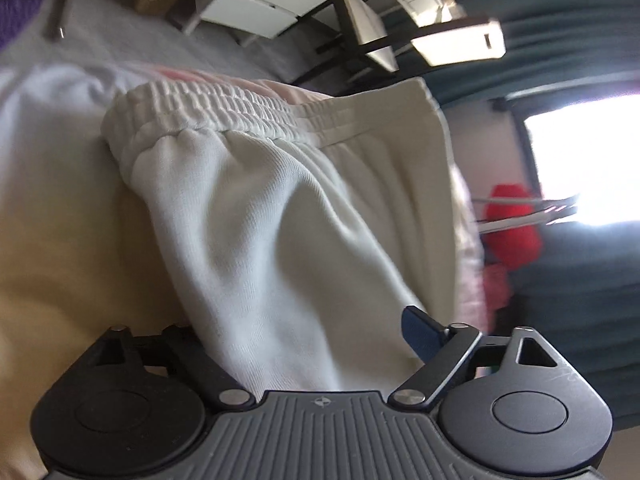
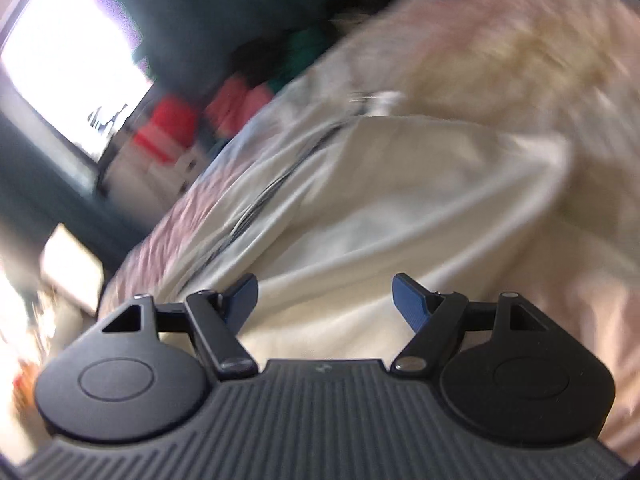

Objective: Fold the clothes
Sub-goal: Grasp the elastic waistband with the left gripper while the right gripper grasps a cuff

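White sweatpants [image 1: 280, 208] (elastic waistband), between jaws

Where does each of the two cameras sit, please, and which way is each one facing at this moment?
Left wrist: sits on the left gripper, angled down at cream trousers with an elastic waistband; fabric bulges between its wide jaws, one blue pad visible.
Right wrist: sits on the right gripper, angled down over blurred cream cloth; both blue pads stand apart.
Shared: the bright window and something red beside it; probably the same cream garment.
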Tool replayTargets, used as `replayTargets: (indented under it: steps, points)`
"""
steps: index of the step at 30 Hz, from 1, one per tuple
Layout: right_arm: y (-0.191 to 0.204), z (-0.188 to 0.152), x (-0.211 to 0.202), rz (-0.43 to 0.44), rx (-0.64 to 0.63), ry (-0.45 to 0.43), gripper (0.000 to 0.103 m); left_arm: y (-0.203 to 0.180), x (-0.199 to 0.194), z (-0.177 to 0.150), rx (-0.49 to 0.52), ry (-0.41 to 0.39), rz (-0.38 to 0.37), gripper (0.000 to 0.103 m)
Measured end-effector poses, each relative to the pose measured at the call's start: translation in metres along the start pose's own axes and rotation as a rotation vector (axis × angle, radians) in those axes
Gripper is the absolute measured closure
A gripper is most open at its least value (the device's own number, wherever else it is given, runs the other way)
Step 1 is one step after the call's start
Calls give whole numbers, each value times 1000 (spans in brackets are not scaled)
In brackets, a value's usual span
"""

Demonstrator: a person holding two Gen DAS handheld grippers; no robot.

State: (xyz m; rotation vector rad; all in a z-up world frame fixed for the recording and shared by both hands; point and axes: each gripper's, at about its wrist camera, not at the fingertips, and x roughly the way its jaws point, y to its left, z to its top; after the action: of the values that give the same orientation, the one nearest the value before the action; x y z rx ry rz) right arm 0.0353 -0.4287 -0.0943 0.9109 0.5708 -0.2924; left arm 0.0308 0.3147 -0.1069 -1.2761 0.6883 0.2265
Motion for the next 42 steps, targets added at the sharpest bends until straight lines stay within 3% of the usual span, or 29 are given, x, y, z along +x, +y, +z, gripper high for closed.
replayTargets:
  steps: [4, 6, 11, 14, 18, 22, 25, 26, 29, 31, 39, 42]
  points:
    - [-44, 16, -3, -35, 209, -28, 26, 9, -16, -3, -26, 11, -68, 22]
    - [-61, 22, -5, -36, 266, -51, 26, 13, -23, -6, -23, 11, -85, 30]
    - [-86, 32, -4, -133, 328, -124, 26, 11, -20, -8, -3, -9, -137, 31]
    - [-100, 33, 3, -163, 380, -118, 28, 10, -10, -9, -7, -8, -111, 31]
    - [-108, 33, 23, -131, 427, -72, 32, 7, 9, -11, 9, 29, -27, 32]
    - [-108, 42, 47, -160, 411, -91, 51, 6, 23, -11, -14, 34, 9, 42]
    - [-109, 46, 56, -196, 385, -111, 86, 13, 26, -5, -68, 9, 14, 55]
    - [-108, 47, 57, -207, 369, -122, 93, 15, 26, -3, -85, -2, 12, 60]
    - [-104, 50, 55, -232, 324, -166, 97, 19, 20, 4, -112, -33, 0, 81]
    - [-99, 50, 43, -217, 307, -233, 97, 16, 16, 7, -100, -41, -18, 88]
    - [-79, 53, -7, -176, 235, -410, 98, -1, -25, -7, -47, -128, -183, 92]
    - [-82, 58, -21, -188, 218, -438, 98, -19, -28, -11, 7, -136, -189, 92]
